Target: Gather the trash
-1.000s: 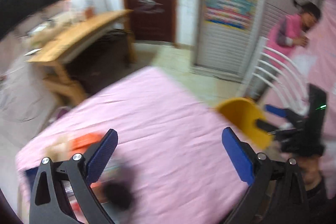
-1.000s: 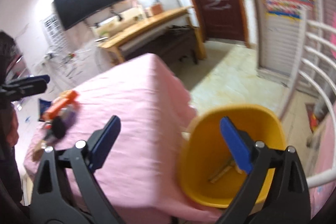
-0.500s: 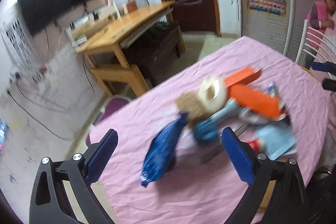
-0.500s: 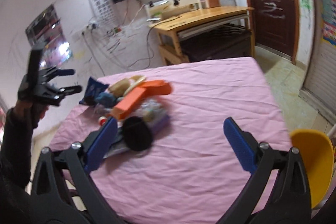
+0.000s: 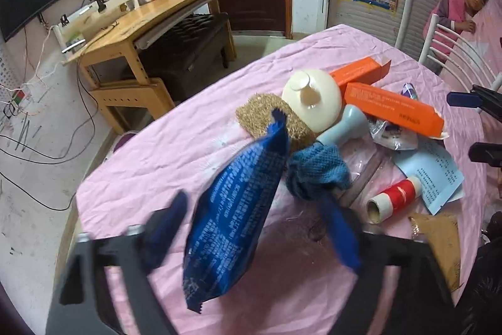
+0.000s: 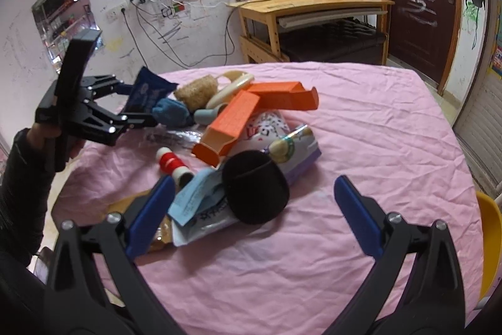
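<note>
A pile of trash lies on the pink tablecloth [image 6: 360,121]. A blue snack wrapper [image 5: 232,225] lies between the open fingers of my left gripper [image 5: 254,228], which is blurred. The wrapper also shows in the right wrist view [image 6: 147,90] at the left gripper [image 6: 131,105]. Two orange cartons [image 6: 238,118], a black round object [image 6: 255,187], a red-and-white tube [image 6: 171,164] and a light blue paper [image 6: 194,200] lie in front of my open, empty right gripper [image 6: 254,218]. A yellow bin [image 6: 491,240] shows at the right edge.
A cream round object [image 5: 312,99], a tan scrubber [image 5: 266,118], a blue knitted cloth [image 5: 318,171] and a brown envelope [image 5: 439,240] lie in the pile. A wooden desk [image 6: 310,5] stands behind. A child [image 5: 455,11] stands by a white chair [image 5: 464,58].
Both grippers have swung from the yellow bin back to the trash pile. My left gripper has moved down around the blue wrapper, and its fingers have narrowed.
</note>
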A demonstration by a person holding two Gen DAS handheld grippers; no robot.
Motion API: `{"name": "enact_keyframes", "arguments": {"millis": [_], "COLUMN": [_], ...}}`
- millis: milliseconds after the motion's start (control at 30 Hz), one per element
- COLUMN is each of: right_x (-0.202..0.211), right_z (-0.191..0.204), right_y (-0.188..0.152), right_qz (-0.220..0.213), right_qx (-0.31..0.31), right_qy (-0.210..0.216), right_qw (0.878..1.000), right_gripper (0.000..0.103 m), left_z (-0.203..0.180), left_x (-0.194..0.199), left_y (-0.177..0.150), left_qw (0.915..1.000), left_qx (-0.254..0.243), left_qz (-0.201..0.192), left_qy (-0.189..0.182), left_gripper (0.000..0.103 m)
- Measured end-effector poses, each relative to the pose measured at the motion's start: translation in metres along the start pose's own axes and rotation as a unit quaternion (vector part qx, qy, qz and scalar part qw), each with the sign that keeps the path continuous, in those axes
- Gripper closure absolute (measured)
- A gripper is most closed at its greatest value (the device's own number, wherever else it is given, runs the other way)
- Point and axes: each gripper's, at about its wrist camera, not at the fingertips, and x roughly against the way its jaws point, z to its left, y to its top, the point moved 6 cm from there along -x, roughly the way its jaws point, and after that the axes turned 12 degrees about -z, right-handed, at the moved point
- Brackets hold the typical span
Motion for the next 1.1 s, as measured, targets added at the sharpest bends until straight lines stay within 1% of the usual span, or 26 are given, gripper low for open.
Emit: {"name": "enact_keyframes", "arguments": {"millis": [100, 133, 167, 200, 233, 267, 333, 400, 433, 467, 500, 633, 700, 733, 800, 833, 867, 900, 967, 1000, 1033, 1067, 1100], "right_x": [-0.008, -0.01, -0.013, -0.015, -0.017, -0.02, -0.024, -0.027, -0.027, -0.026, -0.024, -0.018, -0.016, -0.014, -0.011, -0.009, -0.007, -0.005, -0.002, -0.002, -0.002, -0.003, -0.003], "right_z": [-0.001, -0.001, -0.002, -0.002, -0.003, -0.005, -0.007, -0.006, -0.006, -0.005, -0.004, -0.007, -0.013, -0.015, -0.017, -0.018, -0.018, -0.019, -0.021, -0.023, -0.024, -0.025, -0.026], "right_y": [-0.003, -0.004, -0.005, -0.006, -0.005, -0.006, -0.008, -0.009, -0.01, -0.009, -0.007, -0.008, -0.011, -0.011, -0.014, -0.016, -0.018, -0.019, -0.019, -0.02, -0.021, -0.021, -0.021], "right_qz": [0.007, 0.009, 0.012, 0.014, 0.016, 0.019, 0.026, 0.03, 0.03, 0.026, 0.022, 0.026, 0.033, 0.032, 0.035, 0.033, 0.032, 0.029, 0.024, 0.022, 0.023, 0.023, 0.021], "right_qx": [0.001, 0.0, -0.002, -0.002, -0.003, -0.007, -0.007, -0.003, -0.003, -0.004, -0.003, -0.004, -0.024, -0.025, -0.026, -0.028, -0.029, -0.031, -0.032, -0.031, -0.031, -0.032, -0.034], "right_qy": [-0.008, -0.01, -0.013, -0.018, -0.021, -0.023, -0.026, -0.025, -0.023, -0.023, -0.024, -0.023, -0.007, -0.008, -0.011, -0.01, -0.009, -0.008, -0.007, -0.01, -0.01, -0.009, -0.01], "right_qw": [1.0, 1.0, 1.0, 1.0, 1.0, 1.0, 0.999, 0.999, 0.999, 0.999, 0.999, 0.999, 0.999, 0.999, 0.999, 0.999, 0.999, 0.999, 0.999, 0.999, 0.999, 0.999, 0.999], "right_gripper": [0.006, 0.006, 0.009, 0.018, 0.044, 0.053, 0.057, 0.065, 0.075, 0.081, 0.082, 0.084, 0.084, 0.083, 0.065, 0.044, 0.033, 0.032, 0.033, 0.036, 0.048, 0.055, 0.057], "left_z": [-0.004, -0.005, -0.005, -0.004, -0.004, -0.004, -0.005, -0.011, -0.014, -0.015, -0.016, -0.02, -0.021, -0.022, -0.023, -0.022, -0.021, -0.022, -0.023, -0.023, -0.023, -0.023, -0.024], "left_x": [-0.003, -0.004, -0.004, -0.004, -0.002, 0.001, 0.007, 0.016, 0.018, 0.022, 0.027, 0.048, 0.053, 0.054, 0.055, 0.054, 0.053, 0.053, 0.053, 0.053, 0.053, 0.053, 0.053], "left_y": [-0.006, -0.008, -0.01, -0.011, -0.012, -0.012, -0.011, -0.011, -0.012, -0.011, -0.011, -0.007, -0.006, -0.006, -0.006, -0.006, -0.006, -0.006, -0.006, -0.005, -0.004, -0.003, -0.003], "left_qw": [1.0, 1.0, 0.9999, 0.9999, 1.0, 0.9999, 0.9996, 0.9993, 0.9991, 0.9988, 0.9983, 0.9978, 0.9979, 0.9979, 0.9982, 0.9982, 0.9983, 0.9982, 0.9983, 0.9982, 0.998, 0.9979, 0.9978], "left_qx": [-0.002, -0.003, -0.001, 0.003, 0.006, 0.013, 0.025, 0.027, 0.03, 0.036, 0.045, 0.049, 0.048, 0.048, 0.048, 0.048, 0.05, 0.052, 0.053, 0.054, 0.057, 0.059, 0.061], "left_qz": [0.003, 0.007, 0.01, 0.01, 0.007, 0.001, -0.008, -0.015, -0.016, -0.019, -0.022, -0.039, -0.041, -0.04, -0.035, -0.033, -0.031, -0.029, -0.025, -0.025, -0.025, -0.025, -0.025], "left_qy": [-0.006, -0.001, 0.0, -0.002, -0.003, 0.0, -0.012, -0.022, -0.025, -0.029, -0.03, -0.022, -0.018, -0.015, -0.013, -0.01, -0.009, -0.009, -0.005, -0.005, -0.006, -0.006, -0.004], "left_gripper": [0.059, 0.076, 0.087, 0.089, 0.096, 0.098, 0.099, 0.099, 0.099, 0.099, 0.099, 0.099, 0.099, 0.099, 0.099, 0.099, 0.099, 0.099, 0.099, 0.099, 0.099, 0.099, 0.099]}}
